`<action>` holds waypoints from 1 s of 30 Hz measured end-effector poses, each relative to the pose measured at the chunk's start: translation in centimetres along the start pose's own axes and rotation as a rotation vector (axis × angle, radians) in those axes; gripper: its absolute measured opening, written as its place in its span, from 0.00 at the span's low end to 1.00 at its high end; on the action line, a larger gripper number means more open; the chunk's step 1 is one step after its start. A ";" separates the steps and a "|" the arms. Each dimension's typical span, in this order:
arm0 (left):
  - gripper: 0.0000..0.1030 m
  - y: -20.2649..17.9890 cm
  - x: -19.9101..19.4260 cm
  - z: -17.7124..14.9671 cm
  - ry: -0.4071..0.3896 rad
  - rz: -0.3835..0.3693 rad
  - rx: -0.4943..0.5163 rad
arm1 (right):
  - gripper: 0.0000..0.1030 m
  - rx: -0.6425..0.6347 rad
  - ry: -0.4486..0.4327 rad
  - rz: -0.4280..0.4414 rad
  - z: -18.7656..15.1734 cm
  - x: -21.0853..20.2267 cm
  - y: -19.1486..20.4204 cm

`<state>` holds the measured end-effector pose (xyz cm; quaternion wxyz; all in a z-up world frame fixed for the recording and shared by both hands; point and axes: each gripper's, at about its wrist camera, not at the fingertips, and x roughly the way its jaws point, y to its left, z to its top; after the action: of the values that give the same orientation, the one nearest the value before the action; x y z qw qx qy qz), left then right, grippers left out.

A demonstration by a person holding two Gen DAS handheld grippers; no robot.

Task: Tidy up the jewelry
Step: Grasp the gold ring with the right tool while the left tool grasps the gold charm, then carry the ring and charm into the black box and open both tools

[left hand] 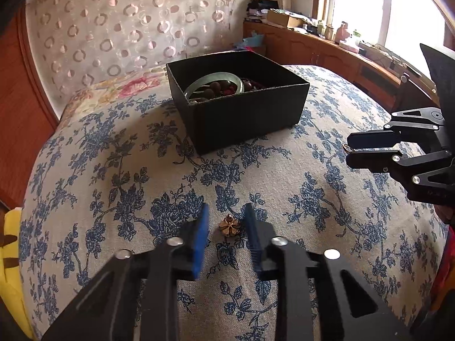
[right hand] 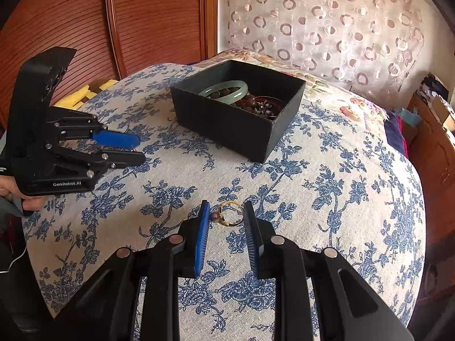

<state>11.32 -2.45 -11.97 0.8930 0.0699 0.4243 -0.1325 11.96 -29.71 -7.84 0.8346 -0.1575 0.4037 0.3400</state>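
A black open box (left hand: 244, 113) stands on the floral cloth and holds a green jade bangle (left hand: 196, 83) and dark bead strings (left hand: 219, 88); it shows in the right wrist view too (right hand: 227, 125). My left gripper (left hand: 226, 217) is open, its blue pads either side of a small gold flower-shaped piece (left hand: 229, 226) lying on the cloth, apart from it. My right gripper (right hand: 226, 213) is closed on a gold ring with a dark bead (right hand: 229, 214), which both pads touch. In the left wrist view the ring (left hand: 347, 148) peeks out between the right gripper's fingertips.
The blue-flowered cloth (left hand: 113, 170) covers a rounded bed-like surface that drops off at the sides. A patterned curtain (left hand: 128, 22) hangs behind, wooden panels (right hand: 85, 14) at the left, a cluttered wooden sideboard (left hand: 327, 45) under the window. A yellow item (right hand: 85, 93) lies beyond the cloth.
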 end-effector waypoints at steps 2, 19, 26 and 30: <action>0.14 0.0 -0.1 -0.1 0.000 -0.002 0.000 | 0.26 0.002 -0.002 0.000 0.1 0.0 -0.1; 0.14 2.3 -2.6 4.5 -0.117 0.039 -0.053 | 0.26 0.002 -0.128 -0.053 7.2 -0.5 -2.0; 0.14 2.9 -2.6 7.3 -0.166 0.055 -0.070 | 0.26 0.083 -0.136 -0.016 9.1 1.6 -3.6; 0.14 3.2 -1.9 7.9 -0.171 0.064 -0.085 | 0.26 0.119 -0.130 -0.003 9.7 2.5 -4.3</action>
<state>16.97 -0.95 -5.48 0.9319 0.0338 0.3494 -0.0915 21.54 -26.45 -3.82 0.8675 -0.0860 0.3678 0.3238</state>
